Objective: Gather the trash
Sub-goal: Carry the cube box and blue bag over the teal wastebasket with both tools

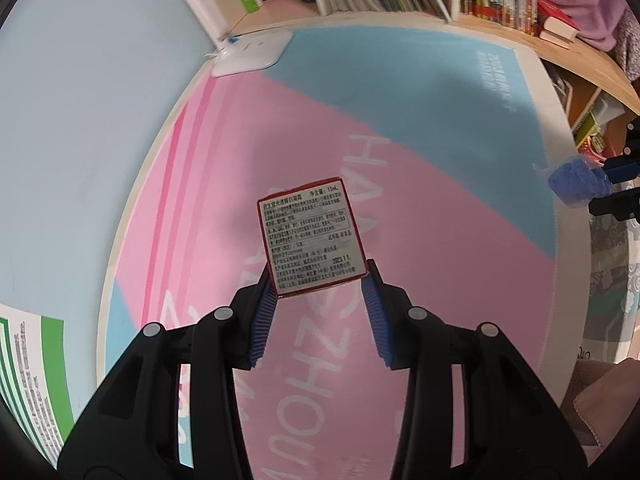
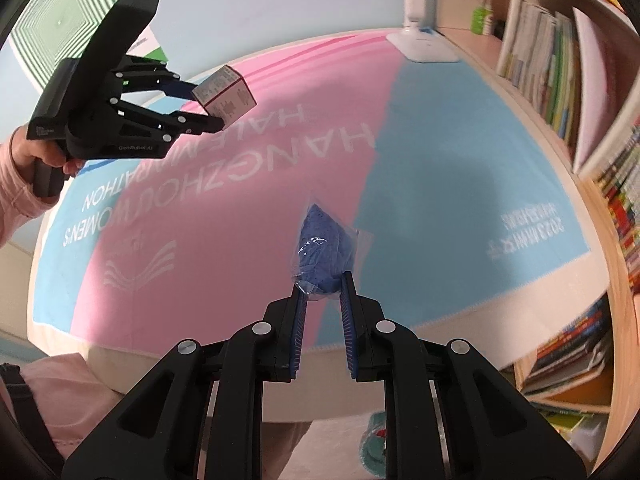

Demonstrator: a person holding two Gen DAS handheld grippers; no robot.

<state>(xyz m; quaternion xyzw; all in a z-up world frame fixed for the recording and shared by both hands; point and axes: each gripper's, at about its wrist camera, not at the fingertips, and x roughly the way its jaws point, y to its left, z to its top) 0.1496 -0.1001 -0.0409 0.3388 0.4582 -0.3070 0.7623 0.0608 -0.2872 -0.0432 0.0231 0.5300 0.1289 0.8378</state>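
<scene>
My left gripper (image 1: 320, 282) is shut on a small red-edged carton (image 1: 312, 236) with a white printed label, held up above the pink and blue table cover (image 1: 420, 112). In the right wrist view the same left gripper (image 2: 208, 106) holds the carton (image 2: 226, 94) at the upper left. My right gripper (image 2: 323, 286) is shut on a blue crumpled wad in a clear plastic bag (image 2: 324, 248), held above the table's near edge. In the left wrist view the bag (image 1: 576, 178) shows at the far right edge.
A white lamp base (image 1: 252, 54) stands at the table's far corner. Bookshelves (image 2: 560, 80) full of books line the table's side. A green bottle (image 2: 482, 16) stands on the shelf. A green and white poster (image 2: 60, 16) hangs on the wall.
</scene>
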